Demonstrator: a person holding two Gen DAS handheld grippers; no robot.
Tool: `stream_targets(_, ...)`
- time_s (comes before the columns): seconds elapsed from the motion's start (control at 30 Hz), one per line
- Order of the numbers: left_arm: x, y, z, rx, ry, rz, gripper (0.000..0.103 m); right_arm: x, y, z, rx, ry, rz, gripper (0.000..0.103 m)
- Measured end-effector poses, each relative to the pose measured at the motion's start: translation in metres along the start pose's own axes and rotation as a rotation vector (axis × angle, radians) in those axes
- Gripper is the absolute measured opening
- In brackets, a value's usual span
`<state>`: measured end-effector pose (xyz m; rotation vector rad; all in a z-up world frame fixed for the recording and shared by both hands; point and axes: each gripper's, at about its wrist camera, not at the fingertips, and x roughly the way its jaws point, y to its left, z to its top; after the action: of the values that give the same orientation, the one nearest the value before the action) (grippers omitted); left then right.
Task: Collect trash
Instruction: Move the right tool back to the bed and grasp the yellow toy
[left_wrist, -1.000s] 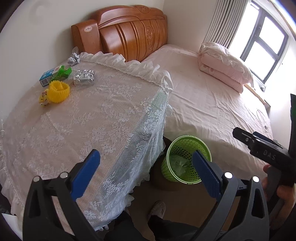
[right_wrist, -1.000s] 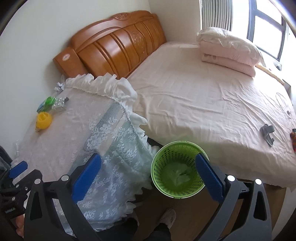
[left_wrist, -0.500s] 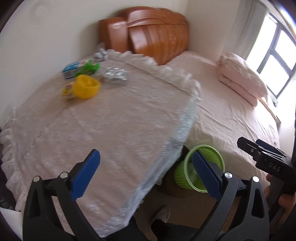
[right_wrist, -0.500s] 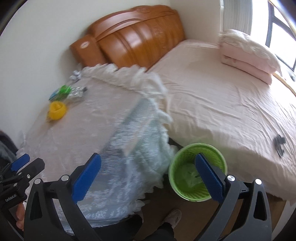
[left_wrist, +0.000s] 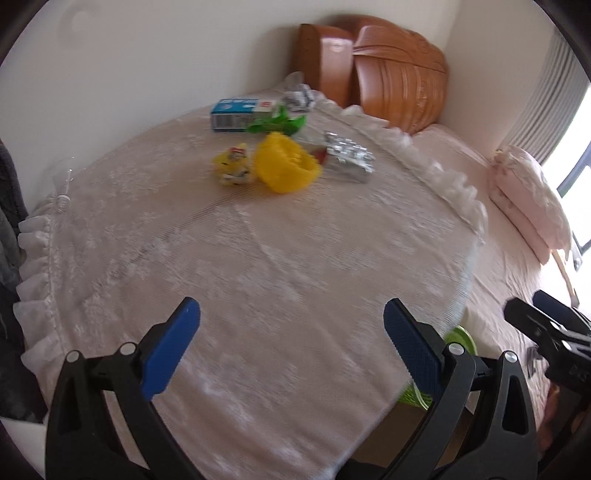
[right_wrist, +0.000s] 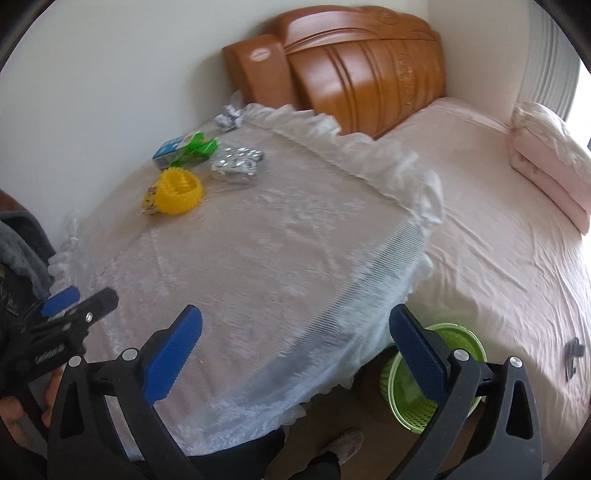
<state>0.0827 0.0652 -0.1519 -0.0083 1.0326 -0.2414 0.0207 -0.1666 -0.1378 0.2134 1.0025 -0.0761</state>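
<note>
Trash lies at the far side of a lace-covered table (left_wrist: 280, 266): a yellow plastic cup (left_wrist: 286, 168), a small yellow wrapper (left_wrist: 233, 168), a blue and white carton (left_wrist: 238, 114), a green wrapper (left_wrist: 279, 122), a silver foil pack (left_wrist: 349, 157) and crumpled foil (left_wrist: 301, 96). The same items show in the right wrist view, with the cup (right_wrist: 179, 191) and foil pack (right_wrist: 236, 162). A green mesh bin (right_wrist: 436, 373) stands on the floor between table and bed. My left gripper (left_wrist: 291, 354) is open and empty over the table's near part. My right gripper (right_wrist: 295, 360) is open and empty over the table's near edge.
A bed with pink sheet (right_wrist: 498, 229), folded pink bedding (right_wrist: 550, 162) and a wooden headboard (right_wrist: 354, 70) lies right of the table. A small grey object (right_wrist: 574, 354) lies on the bed. A clear glass item (left_wrist: 64, 177) sits at the table's left edge.
Both grippers have swung left and forward from the bin toward the table. The trash now sits closer and more central. Both stay open.
</note>
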Motion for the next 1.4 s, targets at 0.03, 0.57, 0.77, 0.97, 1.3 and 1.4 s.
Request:
stream_targets(0.03, 0.006, 0.007, 0.006, -0.006, 0.000, 0.005, 0.095, 0.006, 0.006, 0.005, -0.013, 0.007, 0.006, 0.101)
stream_targets(0.57, 0.039, 0.108, 0.050, -0.125, 0.017, 0.072, 0.095, 0.153, 0.156, 0.114, -0.332, 0.032, 0.112, 0.100)
stream_targets(0.77, 0.045, 0.123, 0.055, -0.153, 0.021, 0.069, 0.095, 0.191, 0.172, 0.123, -0.335, 0.099, 0.099, 0.070)
stream_targets(0.97, 0.051, 0.117, 0.067, -0.153, 0.005, 0.053, 0.095, 0.185, 0.157, 0.127, -0.259, 0.108, 0.160, 0.034)
stream_targets(1.3, 0.083, 0.087, 0.103, -0.126, -0.008, 0.011, 0.095, 0.122, 0.108, 0.110, -0.152, 0.062, 0.167, 0.023)
stream_targets(1.4, 0.105, 0.075, 0.118, -0.108, 0.000, 0.019, 0.092, 0.100, 0.085, 0.100, -0.101, 0.051, 0.159, 0.023)
